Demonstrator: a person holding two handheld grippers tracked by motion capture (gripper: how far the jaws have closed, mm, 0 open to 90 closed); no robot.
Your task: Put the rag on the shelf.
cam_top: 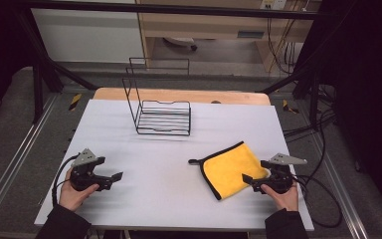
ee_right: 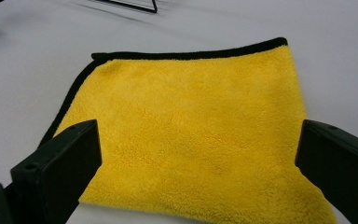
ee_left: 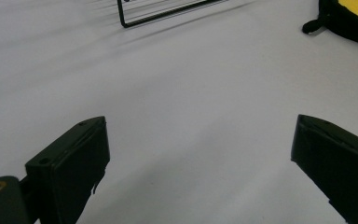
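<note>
A: White tabletop (cam_top: 149,164) on a wooden bench, grey carpet and black frame rails around. Status?

B: Early. Nothing gripped yet. Left to right: left gripper (cam_top: 110,177) low over bare white surface, jaws wide apart, nothing between them. Same in the left gripper view (ee_left: 200,158): plain table between the two black jaws.

A: Middle?

B: Black wire rack with a tall looped back (cam_top: 161,117) standing toward the far side, nothing in it. Well apart from both grippers.

A: Cloth?

B: Yellow fleecy microfibre cloth with black edging and a small black hang loop (cam_top: 231,168), folded, flat on the table at right front. Right gripper (cam_top: 255,173) at its near right edge, jaws spread, tips over the fabric. Right gripper view (ee_right: 200,163): cloth (ee_right: 191,130) lying between the open jaws, not pinched.

A: Done versus left?

B: Done: approach on the right, roughly. Left: close on the cloth, lift, everything after. Probably rack-bound, just a guess.

A: Counts?

B: One cloth, one rack, two grippers, two hands. Nothing else on the tabletop.
</note>
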